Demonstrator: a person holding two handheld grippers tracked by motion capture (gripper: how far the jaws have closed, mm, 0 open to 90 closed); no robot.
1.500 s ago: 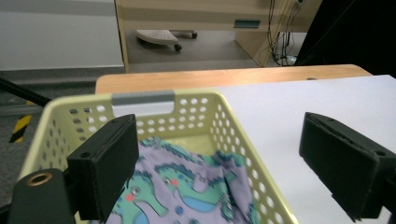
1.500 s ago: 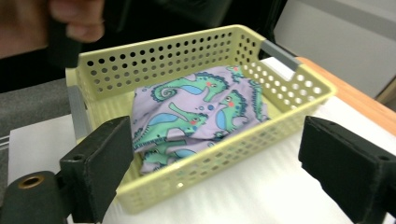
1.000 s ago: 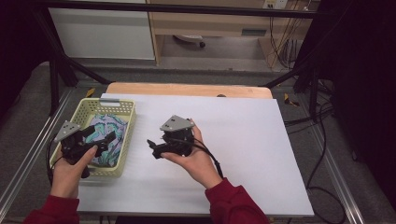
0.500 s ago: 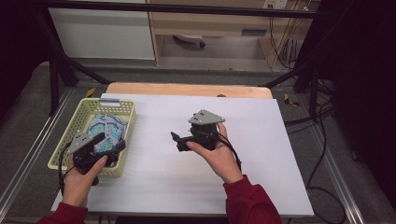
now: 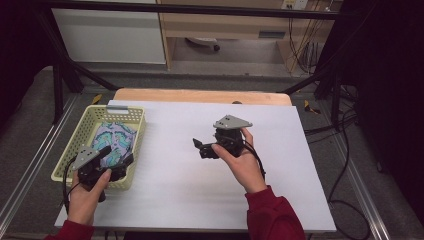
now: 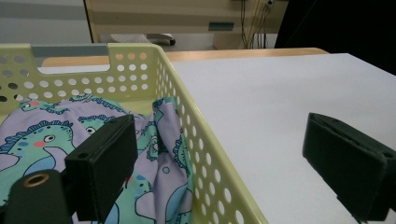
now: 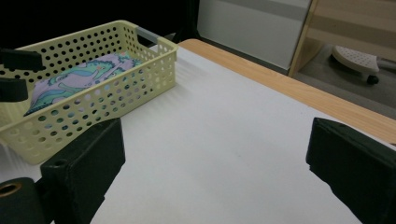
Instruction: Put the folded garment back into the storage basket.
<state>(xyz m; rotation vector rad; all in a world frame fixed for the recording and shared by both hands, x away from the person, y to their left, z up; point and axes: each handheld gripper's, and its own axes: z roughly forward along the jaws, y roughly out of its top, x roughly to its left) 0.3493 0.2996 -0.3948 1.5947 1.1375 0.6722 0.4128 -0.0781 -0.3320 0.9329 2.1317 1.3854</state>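
Our left hand-held gripper (image 5: pixel 112 161) hovers at the near right corner of the yellow basket (image 5: pixel 131 114), jaws spread wide and straddling its right wall, holding nothing. The seahorse-print cloth (image 5: pixel 114 142) lies crumpled inside the basket, which sits at the left edge of the white surface (image 5: pixel 175 200). Our right hand-held gripper (image 5: pixel 200 147) hangs over the middle of the surface, jaws spread and empty.

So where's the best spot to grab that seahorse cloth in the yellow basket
Probably the raised fold of the seahorse cloth beside the basket wall nearest the table's middle. Come from above with the left hand-held gripper: the walls block the sides, and the rest lies flat.
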